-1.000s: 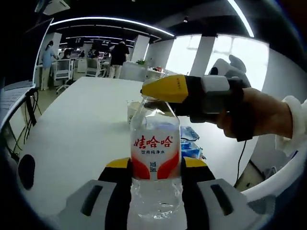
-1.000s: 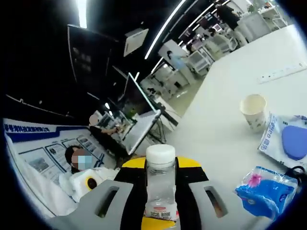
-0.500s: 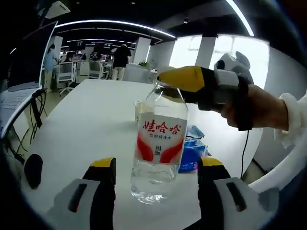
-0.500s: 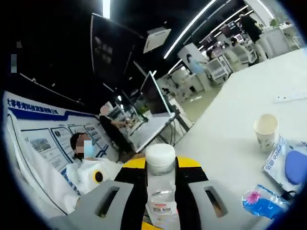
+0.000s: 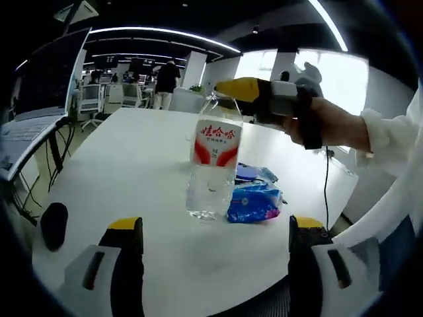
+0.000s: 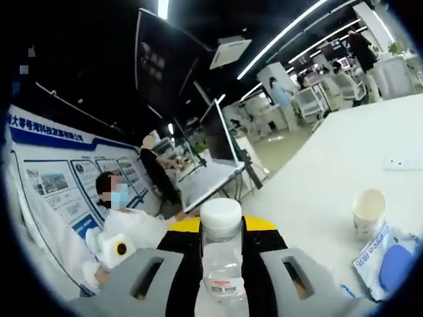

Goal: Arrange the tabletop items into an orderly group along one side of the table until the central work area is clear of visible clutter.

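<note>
two grippers are at work over the white table (image 5: 132,178): the right gripper (image 6: 221,254) pinches the neck of the water bottle (image 5: 213,162), which stands upright with its base on the tabletop. the left gripper (image 5: 218,264) hangs back with its jaws spread wide and empty. a blue tissue pack (image 5: 254,202) lies just beside the bottle, and a paper cup (image 6: 367,211) stands farther off.

You are working in a large open-plan office with a dark ceiling (image 5: 198,13) crossed by long curved light strips (image 5: 165,32). A broad white table (image 5: 132,172) runs toward bright windows (image 5: 334,79) and white columns (image 5: 193,66) at the far end. In the right gripper view, a wall poster (image 6: 53,172) with blue headings hangs at your left, and a ceiling air unit (image 6: 229,51) sits overhead. Desks and office chairs (image 6: 310,102) stand further back, where people are standing.
</note>
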Motion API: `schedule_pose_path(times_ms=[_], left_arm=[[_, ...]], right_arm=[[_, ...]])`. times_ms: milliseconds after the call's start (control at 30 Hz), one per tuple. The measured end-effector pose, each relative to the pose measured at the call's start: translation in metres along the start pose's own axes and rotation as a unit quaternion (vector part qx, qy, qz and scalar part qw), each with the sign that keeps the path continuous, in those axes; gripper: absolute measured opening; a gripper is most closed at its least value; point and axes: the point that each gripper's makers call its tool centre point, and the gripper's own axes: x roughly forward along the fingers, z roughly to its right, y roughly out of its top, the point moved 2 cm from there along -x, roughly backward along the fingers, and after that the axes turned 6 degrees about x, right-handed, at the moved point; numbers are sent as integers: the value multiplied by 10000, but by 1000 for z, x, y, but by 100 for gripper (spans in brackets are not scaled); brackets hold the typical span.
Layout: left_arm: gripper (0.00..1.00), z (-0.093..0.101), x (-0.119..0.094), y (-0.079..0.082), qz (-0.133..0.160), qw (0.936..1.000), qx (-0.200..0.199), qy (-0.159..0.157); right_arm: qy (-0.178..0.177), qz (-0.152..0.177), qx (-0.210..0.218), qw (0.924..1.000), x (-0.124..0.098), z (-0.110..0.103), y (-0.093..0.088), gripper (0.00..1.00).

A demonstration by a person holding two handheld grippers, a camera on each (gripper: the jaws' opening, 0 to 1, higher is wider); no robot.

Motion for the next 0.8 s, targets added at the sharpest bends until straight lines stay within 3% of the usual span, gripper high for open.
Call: schedule_pose_path(times_ms=[167, 200, 233, 267, 300, 533, 633, 800], left_arm=[[97, 1, -9, -18, -181, 9993, 321, 62], [96, 2, -9, -13, -79, 9994, 346, 61], [96, 2, -8, -1, 272, 9987, 413, 95], [97, 1, -7, 3, 379, 9980, 494, 138], [98, 0, -7, 0, 284, 9982, 503, 173], [99, -13, -12, 3, 425, 9975, 333, 451], [95, -15, -10, -4, 240, 9987, 135, 429], [92, -11, -9, -4, 236, 9992, 57, 321]], right_arm=[[49, -130, -494, 9987, 4, 7, 13, 19], [60, -145, -565, 9983, 4, 8, 15, 19], [55, -149, -646, 9978, 4, 10, 18, 19], [68, -165, -760, 9969, 4, 13, 20, 19], [69, -171, -837, 9963, 4, 15, 22, 19], [159, -341, -1376, 9898, 6, 34, 31, 19], [179, -431, -1485, 9878, 8, 40, 30, 19], [242, -568, -1634, 9846, 11, 47, 33, 19]])
